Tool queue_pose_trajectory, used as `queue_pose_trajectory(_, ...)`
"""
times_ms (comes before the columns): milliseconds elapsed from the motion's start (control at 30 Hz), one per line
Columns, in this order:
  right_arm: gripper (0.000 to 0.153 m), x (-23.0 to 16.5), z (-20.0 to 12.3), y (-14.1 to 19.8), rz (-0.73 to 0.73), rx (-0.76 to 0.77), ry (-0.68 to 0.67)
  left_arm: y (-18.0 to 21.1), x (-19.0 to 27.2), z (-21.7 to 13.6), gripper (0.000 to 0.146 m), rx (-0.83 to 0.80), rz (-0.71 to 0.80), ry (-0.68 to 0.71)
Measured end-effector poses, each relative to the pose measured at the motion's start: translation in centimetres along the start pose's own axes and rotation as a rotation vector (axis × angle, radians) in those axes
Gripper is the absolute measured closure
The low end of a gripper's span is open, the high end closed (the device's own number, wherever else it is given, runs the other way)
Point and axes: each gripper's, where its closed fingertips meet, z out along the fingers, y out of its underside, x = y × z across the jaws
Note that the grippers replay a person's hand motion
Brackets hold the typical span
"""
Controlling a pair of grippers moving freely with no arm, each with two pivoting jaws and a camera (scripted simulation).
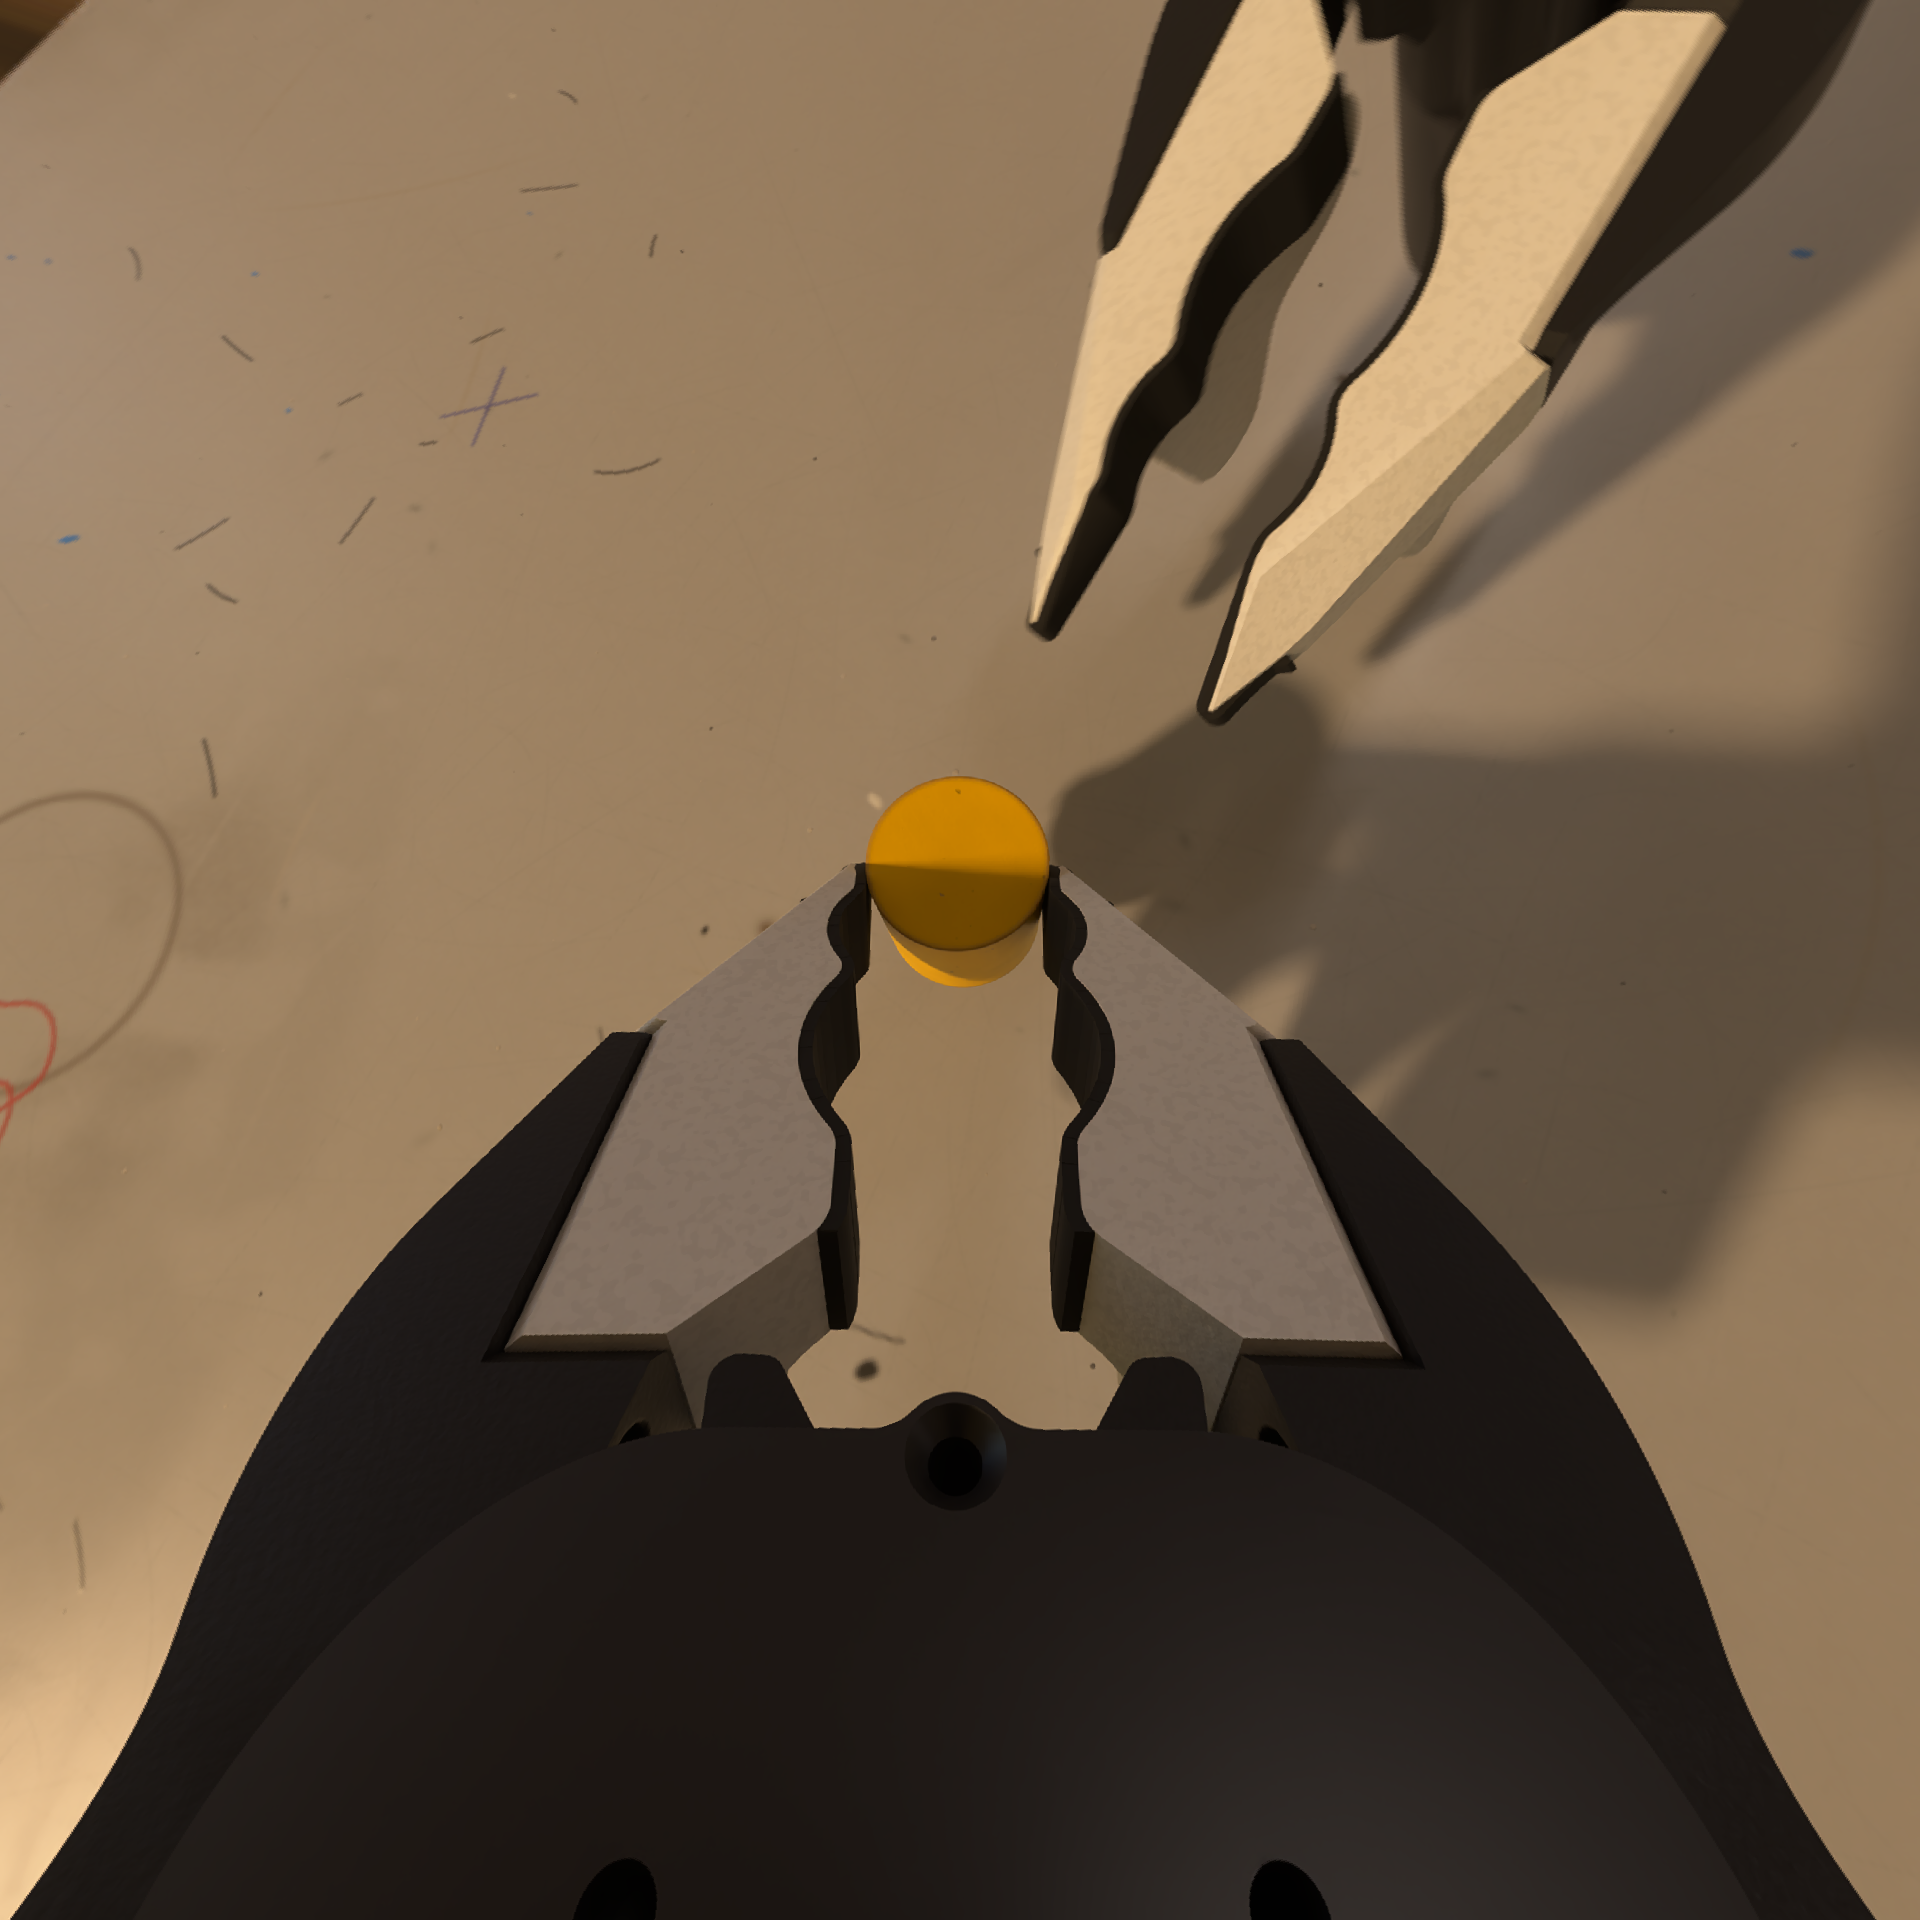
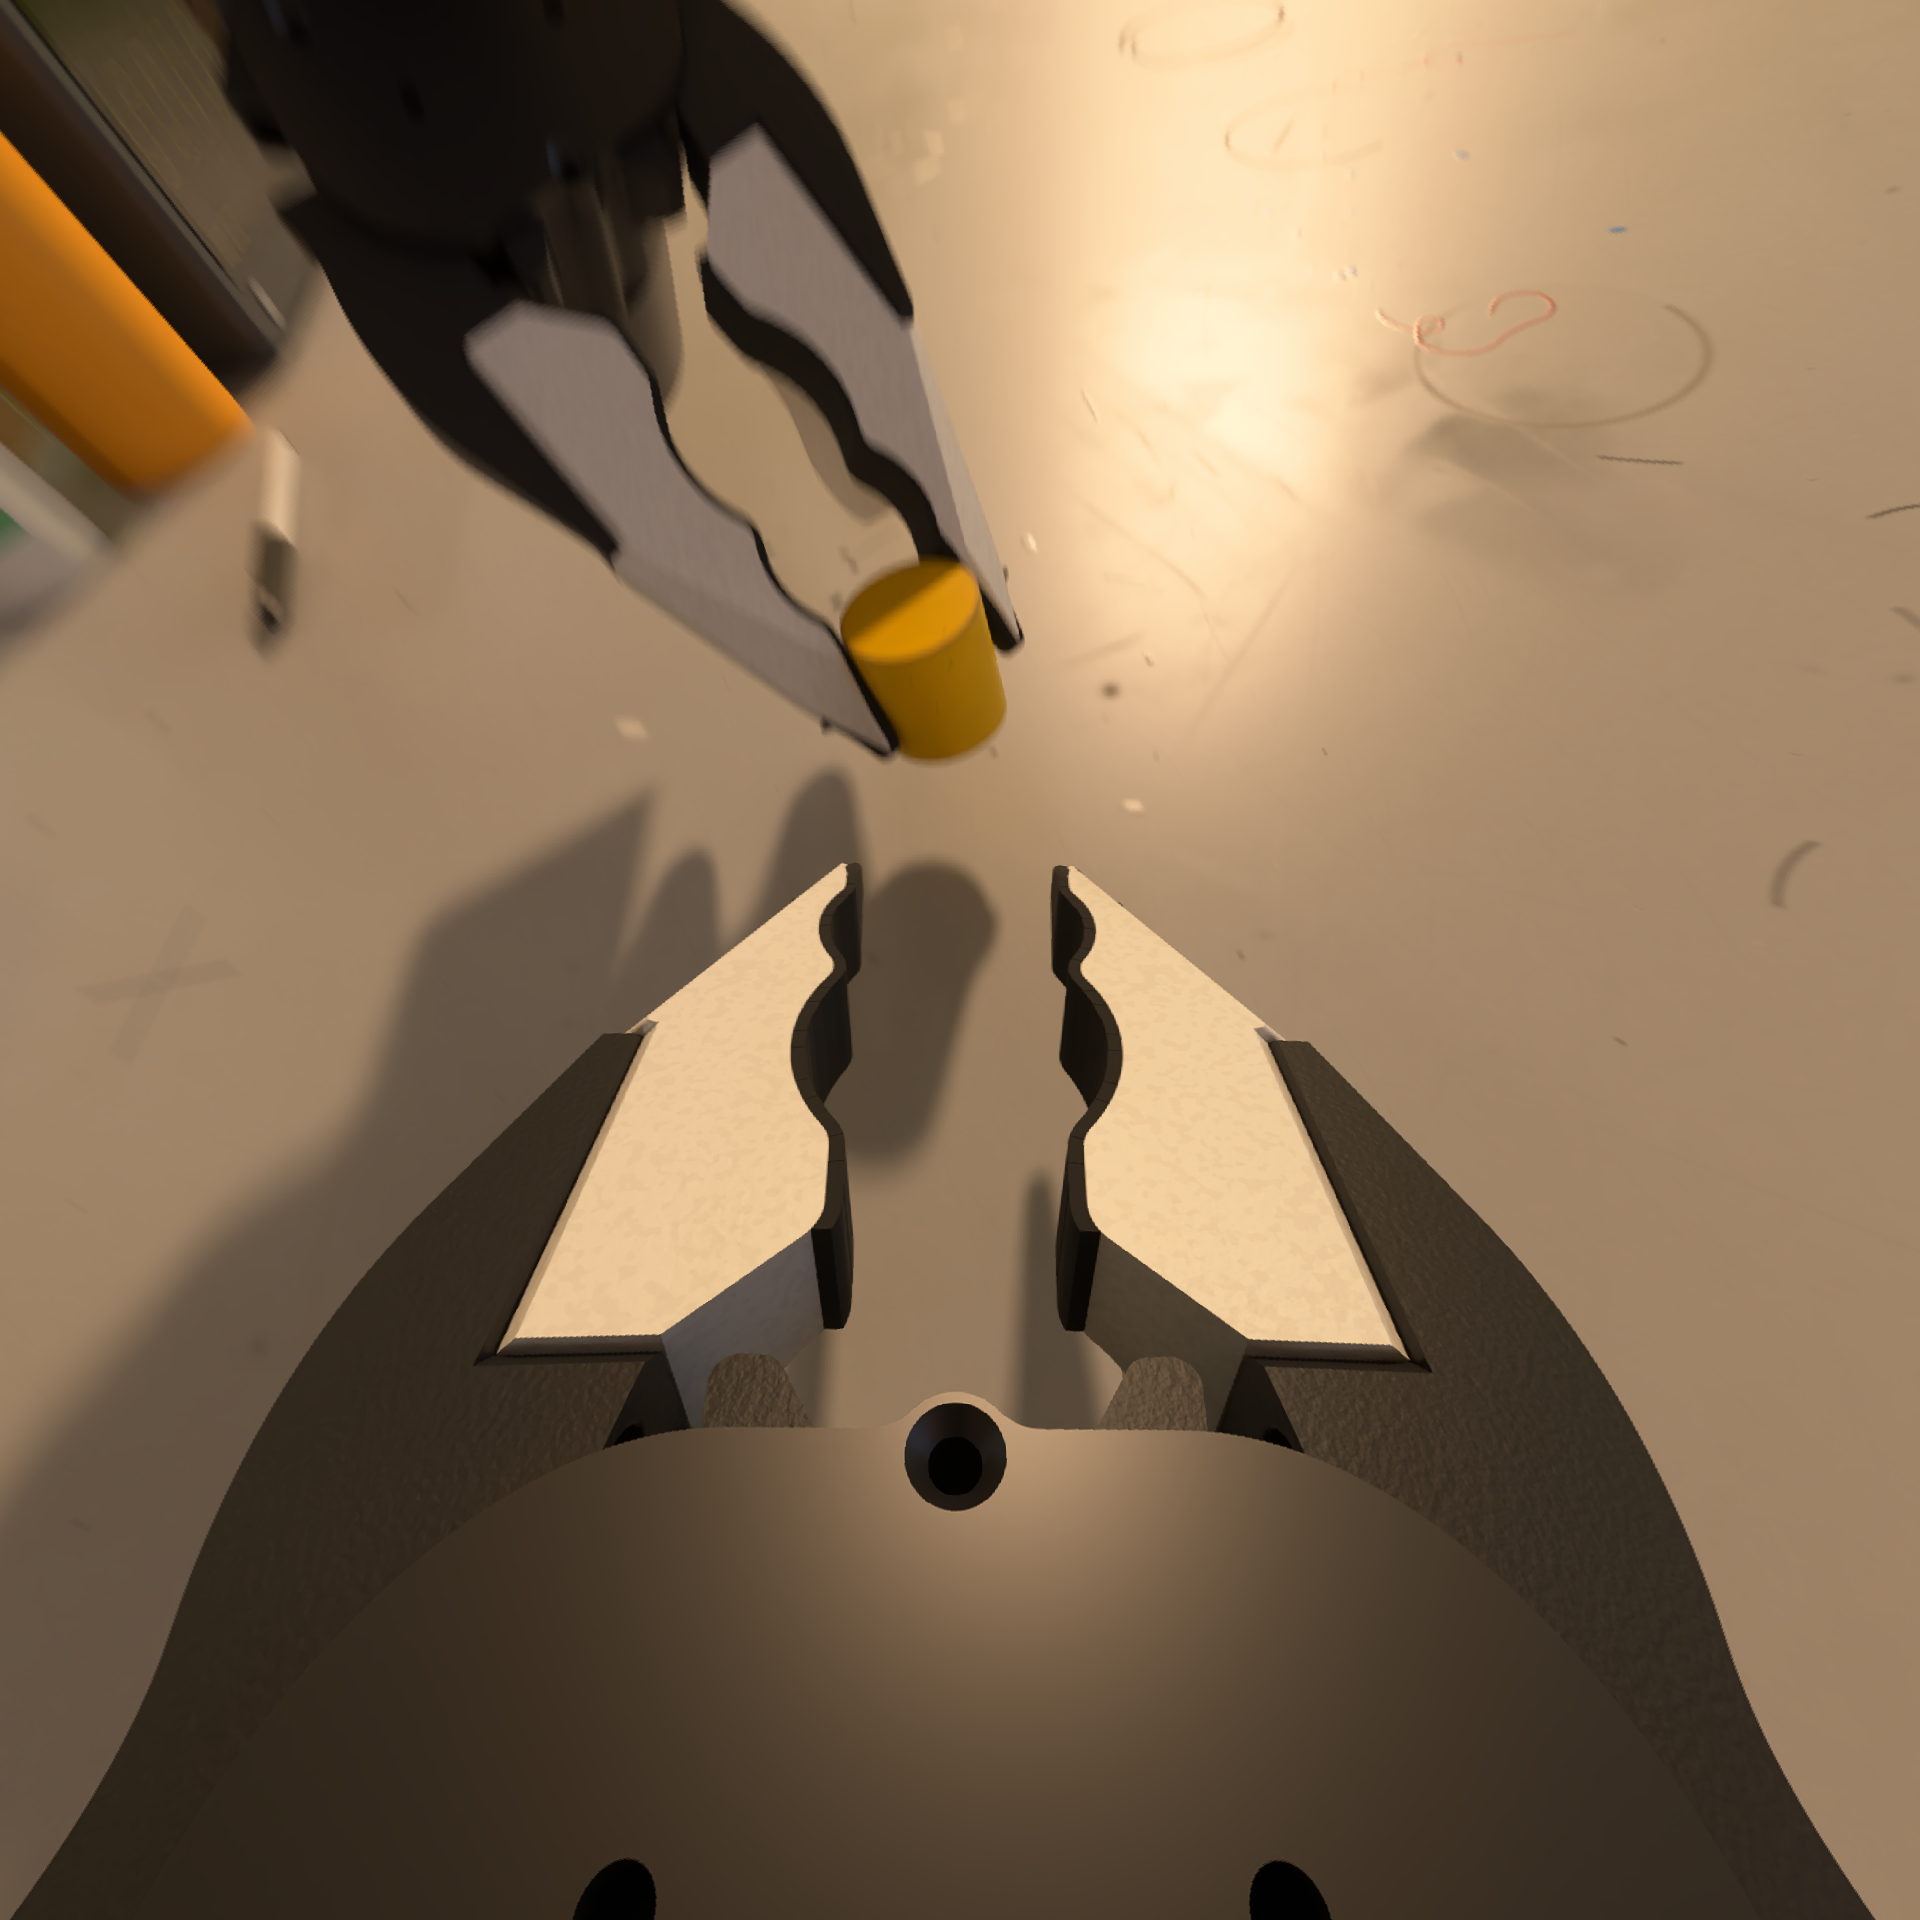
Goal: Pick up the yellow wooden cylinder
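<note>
Cylinder (image 1: 956, 868) clamped at left tool (image 1: 956, 896) tips
Short, yellow, flat-ended, above the table (image 1: 520, 675); right tool (image 2: 956, 904) open, empty

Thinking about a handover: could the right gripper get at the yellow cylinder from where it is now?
Probably only partly. The left gripper is shut on the yellow cylinder, its fingers covering two sides. The right gripper is open and empty with bare table between, so only the uncovered sides are reachable.

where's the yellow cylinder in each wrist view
Left wrist view: yellow cylinder at centre, clamped between the left gripper fingertips.
Right wrist view: upper centre, in the left gripper reaching from upper left.
Shared landmark: red scribble on the table.
</note>
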Motion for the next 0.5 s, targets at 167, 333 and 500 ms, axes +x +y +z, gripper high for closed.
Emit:
queue_pose_trajectory(167, 0.100, 0.4, 0.7, -3.1, 0.389, 0.193, -0.202, -0.7, 0.2, 0.1, 0.113, -0.004, 0.019, 0.014)
queue_pose_trajectory(333, 0.098, 0.3, 1.8, -4.1, 0.672, 0.243, -0.356, -0.3, 0.9, 0.4, 0.113, -0.009, 0.014, 0.017)
queue_pose_trajectory(500, 0.096, -0.5, 3.0, -3.4, 0.730, 0.155, -0.373, 0.0, 0.6, 0.4, 0.113, -0.011, 0.015, -0.003)
